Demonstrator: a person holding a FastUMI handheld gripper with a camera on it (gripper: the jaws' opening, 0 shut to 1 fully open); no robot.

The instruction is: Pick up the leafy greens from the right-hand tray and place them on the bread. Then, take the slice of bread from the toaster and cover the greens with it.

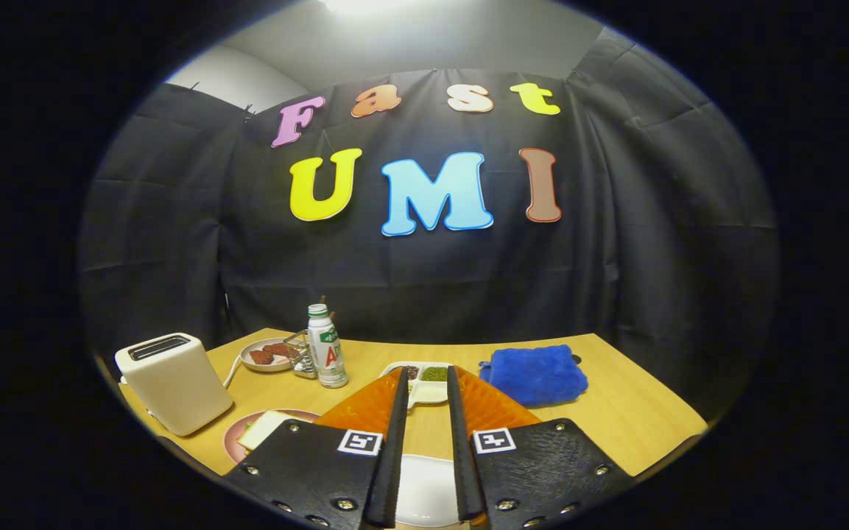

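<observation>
Gripper (424, 375) fingers hover narrowly parted, holding nothing, above the divided tray (424, 394) with what looks like greens (434, 374).

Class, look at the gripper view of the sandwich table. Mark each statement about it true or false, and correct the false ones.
1. The gripper holds the leafy greens. False: its fingers are open with nothing between them.
2. The toaster stands beside the pink plate. True.
3. The blue cloth lies on the toaster. False: it lies on the table.
4. A bottle stands upright near the divided tray. True.
</observation>
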